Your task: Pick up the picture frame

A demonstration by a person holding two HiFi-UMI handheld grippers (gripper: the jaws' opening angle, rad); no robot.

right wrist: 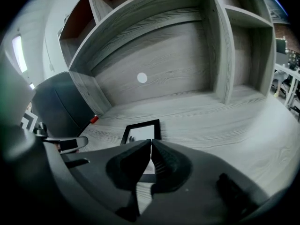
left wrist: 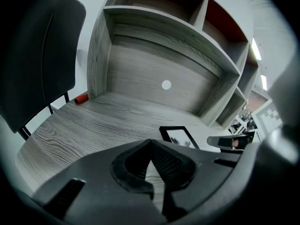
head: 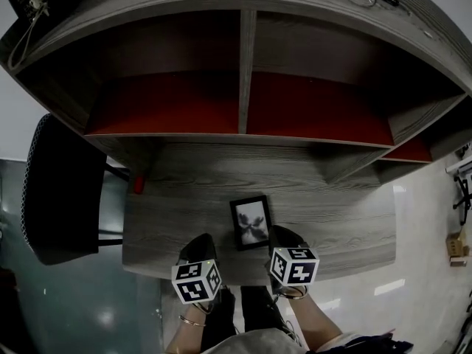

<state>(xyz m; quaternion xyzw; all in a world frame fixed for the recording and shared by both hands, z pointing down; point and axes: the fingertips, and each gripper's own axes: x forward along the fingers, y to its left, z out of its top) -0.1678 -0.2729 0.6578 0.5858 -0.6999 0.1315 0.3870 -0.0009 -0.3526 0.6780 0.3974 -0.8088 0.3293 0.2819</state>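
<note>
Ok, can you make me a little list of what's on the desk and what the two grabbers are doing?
picture frame: lying flat on desk, not held
desk: grey wood, shelves above
small red thing: near desk's left back corner
left gripper: jaws shut, empty
right gripper: jaws shut, empty
chair: left of desk
</note>
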